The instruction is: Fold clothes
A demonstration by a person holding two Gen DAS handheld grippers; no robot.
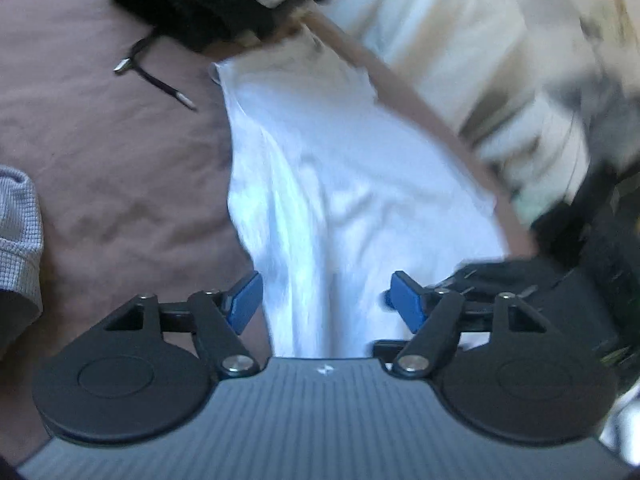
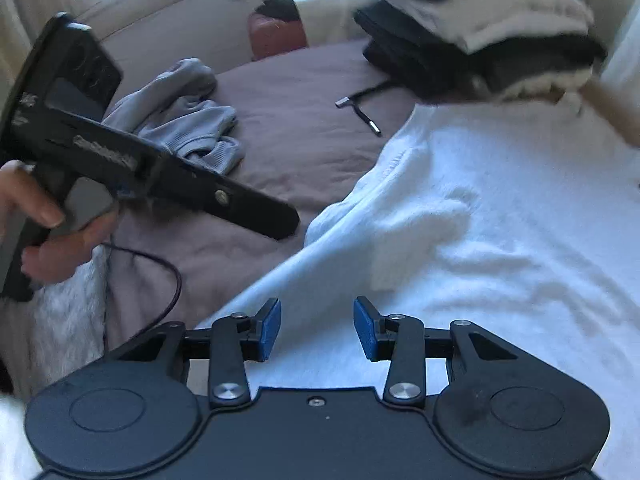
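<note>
A white garment point(image 1: 340, 184) lies spread and wrinkled on the mauve bedsheet point(image 1: 100, 140). In the left wrist view my left gripper point(image 1: 326, 304) hovers over its near end, blue pads point(image 1: 246, 300) wide apart with nothing pinched. The right wrist view shows the same white garment point(image 2: 500, 240) filling the right side. My right gripper point(image 2: 317, 328) is open above its edge, holding nothing. A hand point(image 2: 44, 216) holds the left gripper point(image 2: 280, 220) at the left, over bare sheet.
A stack of folded clothes point(image 2: 480, 32) with black drawstrings point(image 2: 360, 108) sits at the far side. A crumpled grey garment point(image 2: 180, 120) lies to the left, and a black cable point(image 2: 160, 272) trails nearby. A red-brown cushion point(image 2: 276, 36) is behind.
</note>
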